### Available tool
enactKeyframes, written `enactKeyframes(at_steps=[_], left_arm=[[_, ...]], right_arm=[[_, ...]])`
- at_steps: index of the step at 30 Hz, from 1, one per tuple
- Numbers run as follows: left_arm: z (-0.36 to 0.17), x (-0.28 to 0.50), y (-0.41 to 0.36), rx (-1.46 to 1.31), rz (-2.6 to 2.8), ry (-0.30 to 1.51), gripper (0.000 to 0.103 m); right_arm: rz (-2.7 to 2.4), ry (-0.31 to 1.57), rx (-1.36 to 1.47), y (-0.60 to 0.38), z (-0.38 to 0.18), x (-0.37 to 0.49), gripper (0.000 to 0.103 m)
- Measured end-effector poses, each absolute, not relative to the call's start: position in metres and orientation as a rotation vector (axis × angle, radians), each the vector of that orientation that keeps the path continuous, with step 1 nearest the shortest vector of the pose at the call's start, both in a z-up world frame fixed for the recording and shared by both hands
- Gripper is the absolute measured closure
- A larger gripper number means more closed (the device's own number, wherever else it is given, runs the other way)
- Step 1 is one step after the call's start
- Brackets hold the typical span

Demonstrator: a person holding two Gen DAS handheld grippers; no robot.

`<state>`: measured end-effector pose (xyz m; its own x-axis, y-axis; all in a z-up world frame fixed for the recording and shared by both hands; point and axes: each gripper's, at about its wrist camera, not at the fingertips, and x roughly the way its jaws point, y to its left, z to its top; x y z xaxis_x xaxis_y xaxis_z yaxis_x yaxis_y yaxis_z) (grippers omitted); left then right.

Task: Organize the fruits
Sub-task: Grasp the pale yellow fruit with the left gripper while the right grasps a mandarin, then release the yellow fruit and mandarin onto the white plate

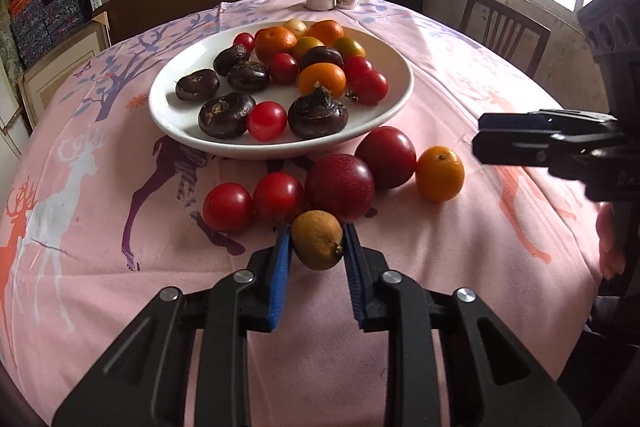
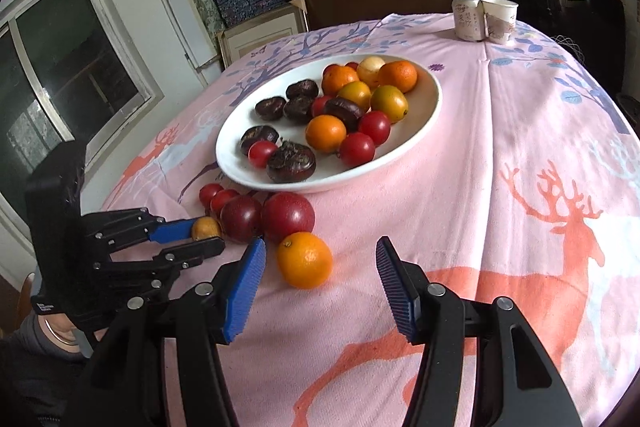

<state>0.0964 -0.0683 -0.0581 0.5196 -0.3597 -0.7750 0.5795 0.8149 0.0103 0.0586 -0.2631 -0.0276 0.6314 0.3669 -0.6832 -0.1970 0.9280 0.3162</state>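
Left tool [image 1: 317, 247]: pads closed on the brown longan [image 1: 317, 239].
Right tool [image 2: 320, 267]: wide open, empty.
Risk: hard squeeze cracks the shell; nudged tomatoes [image 1: 228, 207] roll.

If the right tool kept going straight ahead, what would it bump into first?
Probably the orange on the tablecloth. It sits just ahead of the open right tool, a little toward its left finger. Depth is hard to judge, so it might only brush past.

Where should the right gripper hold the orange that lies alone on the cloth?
Grip the orange across its widest middle, coming from above: it is round, and the red fruit sits close behind. The right gripper is open.
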Motion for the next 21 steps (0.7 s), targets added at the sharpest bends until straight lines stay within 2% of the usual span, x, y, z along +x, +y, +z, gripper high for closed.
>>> enactKeyframes(at_steps=[8,9,10,11,21], left_arm=[[-0.043,0.075,-0.049,0.249,-0.58,0.827,0.078],[-0.042,0.074,-0.047,0.246,-0.578,0.825,0.078],[-0.041,0.075,-0.046,0.243,-0.576,0.826,0.078],[-0.041,0.074,-0.044,0.238,-0.572,0.825,0.078],[-0.012,0.094,-0.035,0.171,-0.569,0.759,0.078]], right_arm=[[0.356,0.889,0.117,-0.231,-0.042,0.072,0.045],[0.355,0.902,0.12,-0.23,-0.045,0.075,0.048],[0.348,0.913,0.126,-0.229,-0.047,0.077,0.06],[0.337,0.907,0.13,-0.23,-0.047,0.077,0.067],[0.345,0.766,0.239,-0.262,-0.001,0.07,0.067]])
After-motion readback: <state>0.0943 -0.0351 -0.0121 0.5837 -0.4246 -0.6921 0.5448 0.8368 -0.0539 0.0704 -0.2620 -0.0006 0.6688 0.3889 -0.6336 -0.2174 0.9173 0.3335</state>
